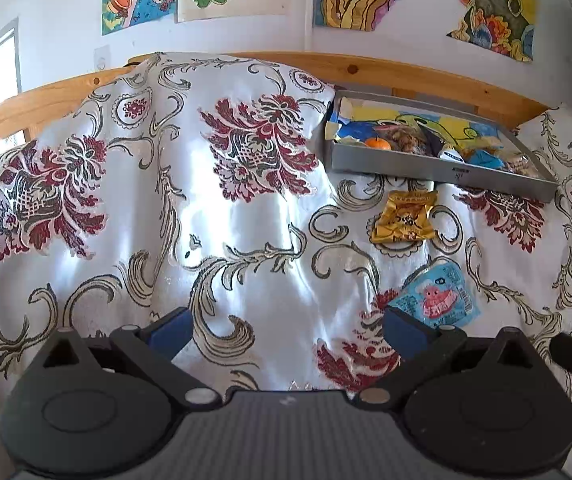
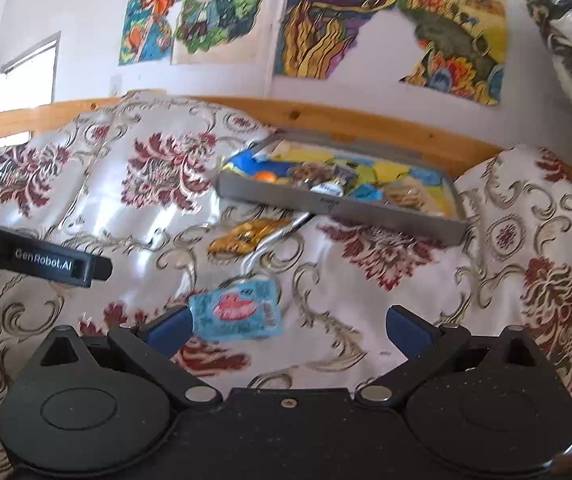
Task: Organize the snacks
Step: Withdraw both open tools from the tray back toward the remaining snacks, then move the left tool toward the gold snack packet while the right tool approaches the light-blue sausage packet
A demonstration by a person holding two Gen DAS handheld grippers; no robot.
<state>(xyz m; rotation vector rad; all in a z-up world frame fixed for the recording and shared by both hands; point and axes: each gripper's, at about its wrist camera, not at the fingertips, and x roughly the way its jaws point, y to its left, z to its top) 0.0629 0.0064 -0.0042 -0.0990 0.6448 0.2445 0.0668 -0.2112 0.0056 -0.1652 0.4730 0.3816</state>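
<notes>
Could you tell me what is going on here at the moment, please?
A person is tidying snacks on a patterned cloth into a grey tray, which already holds several. A gold packet and a blue packet lie outside it. Both the left gripper and right gripper are open and empty, the right nearest the blue packet.

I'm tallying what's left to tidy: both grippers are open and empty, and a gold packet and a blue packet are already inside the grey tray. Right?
Not quite. The gold packet and blue packet lie on the bedspread, outside the grey tray, as the left wrist view shows. Both grippers are open and empty.
</notes>
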